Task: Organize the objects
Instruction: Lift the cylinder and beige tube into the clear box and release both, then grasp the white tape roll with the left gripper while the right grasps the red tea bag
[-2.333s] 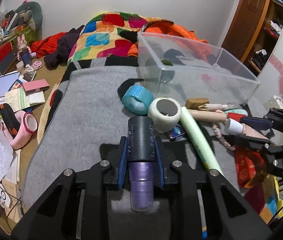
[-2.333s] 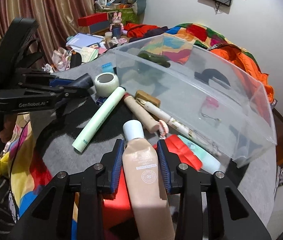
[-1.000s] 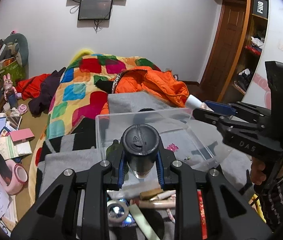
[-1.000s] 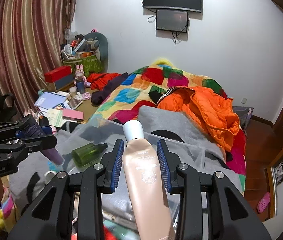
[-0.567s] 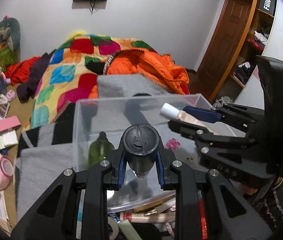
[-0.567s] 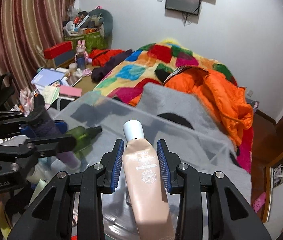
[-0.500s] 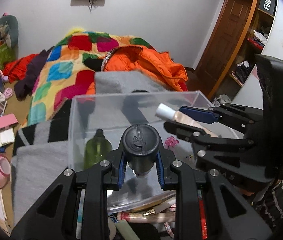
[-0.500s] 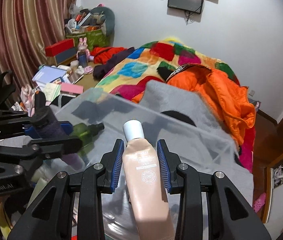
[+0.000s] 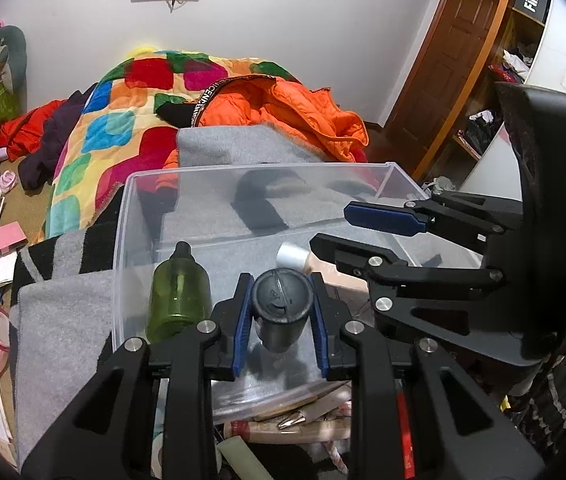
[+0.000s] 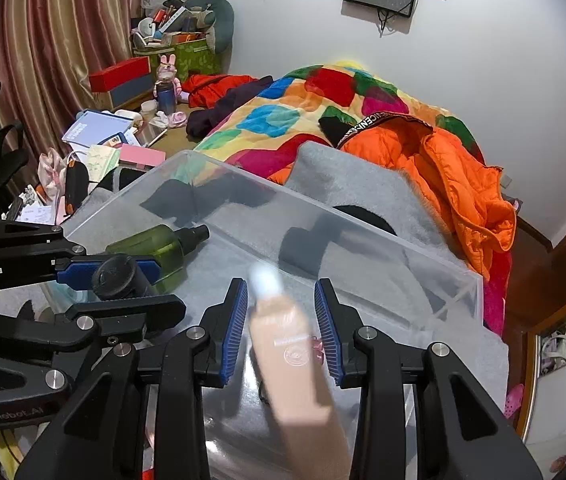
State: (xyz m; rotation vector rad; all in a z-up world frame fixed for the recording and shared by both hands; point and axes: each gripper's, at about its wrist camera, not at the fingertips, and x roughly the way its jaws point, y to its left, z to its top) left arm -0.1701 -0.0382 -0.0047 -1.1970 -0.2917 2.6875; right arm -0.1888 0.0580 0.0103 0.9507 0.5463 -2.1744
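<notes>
Hovering over the clear plastic bin [image 9: 123, 240], my left gripper [image 9: 281, 314] has its jaws clamped on a dark-capped bottle [image 9: 282, 306]. My right gripper [image 10: 281, 326] reaches in beside it, jaws apart, with a beige white-capped tube [image 10: 295, 360] blurred between them and touching neither pad. I count one green spray bottle [image 9: 177, 300] lying inside the bin. It sits on a grey blanket [image 9: 63, 320]; behind are a patchwork quilt [image 9: 123, 112] and an orange jacket [image 9: 283, 104].
</notes>
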